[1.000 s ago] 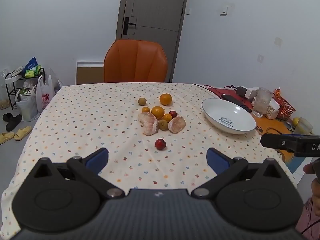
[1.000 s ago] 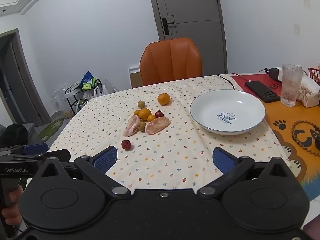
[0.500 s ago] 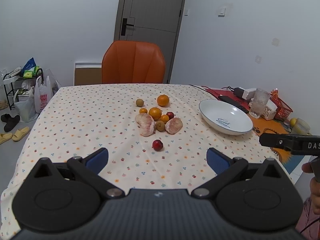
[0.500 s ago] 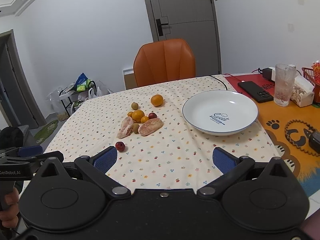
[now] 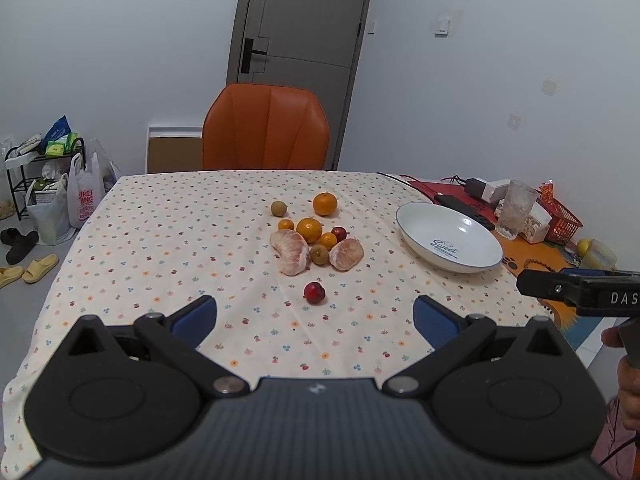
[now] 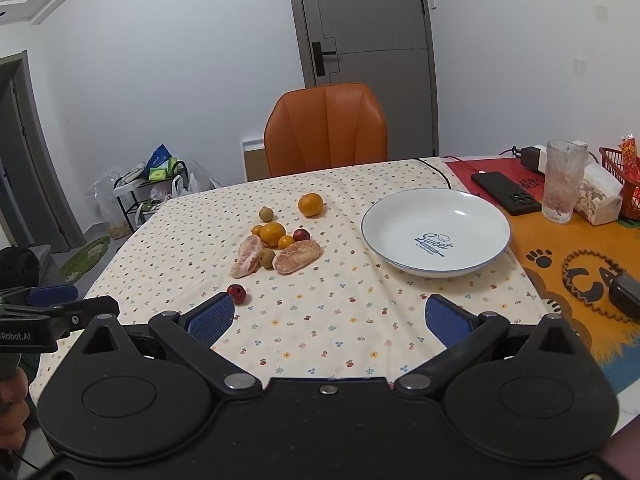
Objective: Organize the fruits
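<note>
Ten loose fruits (image 5: 316,236) cluster together beside white plate (image 5: 448,238).

Left tool (image 5: 314,316) and right tool (image 6: 330,318) both spread wide, holding nothing.

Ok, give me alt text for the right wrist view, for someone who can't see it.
The open right gripper hovers over a floral tablecloth, holding nothing. Ahead lie two peeled citrus halves, oranges and small red and green fruits; an empty white plate sits to their right. An orange chair stands beyond.
</note>
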`<state>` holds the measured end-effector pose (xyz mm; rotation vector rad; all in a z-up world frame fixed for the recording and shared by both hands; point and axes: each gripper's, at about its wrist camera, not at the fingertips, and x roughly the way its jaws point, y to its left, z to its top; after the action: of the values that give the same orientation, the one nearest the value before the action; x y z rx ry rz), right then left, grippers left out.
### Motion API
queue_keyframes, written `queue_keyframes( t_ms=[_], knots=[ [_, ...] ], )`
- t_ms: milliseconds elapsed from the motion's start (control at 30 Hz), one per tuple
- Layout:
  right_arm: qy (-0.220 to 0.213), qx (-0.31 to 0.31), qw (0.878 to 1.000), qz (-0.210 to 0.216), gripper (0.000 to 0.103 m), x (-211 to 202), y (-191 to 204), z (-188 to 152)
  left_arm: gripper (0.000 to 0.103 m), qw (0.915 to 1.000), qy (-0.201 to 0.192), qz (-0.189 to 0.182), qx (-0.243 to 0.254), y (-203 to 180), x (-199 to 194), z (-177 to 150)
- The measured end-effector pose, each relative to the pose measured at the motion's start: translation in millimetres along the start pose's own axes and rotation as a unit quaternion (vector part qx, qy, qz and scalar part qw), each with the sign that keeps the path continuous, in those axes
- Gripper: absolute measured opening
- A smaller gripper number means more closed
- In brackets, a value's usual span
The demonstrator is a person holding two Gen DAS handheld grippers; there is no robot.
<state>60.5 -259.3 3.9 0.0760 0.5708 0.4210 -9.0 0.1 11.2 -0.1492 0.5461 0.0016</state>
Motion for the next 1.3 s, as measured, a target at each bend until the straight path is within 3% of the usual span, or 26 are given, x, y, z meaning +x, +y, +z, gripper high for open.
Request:
queue_keyframes(
  t_ms=[1300],
  knots=[
    [0.003,0.002,1.0,-0.009,0.103,1.2,-2.9,-2.6,0.103,0.9999,-0.005,-0.003,0.009,-1.1,-4.7,1.3]
  ],
)
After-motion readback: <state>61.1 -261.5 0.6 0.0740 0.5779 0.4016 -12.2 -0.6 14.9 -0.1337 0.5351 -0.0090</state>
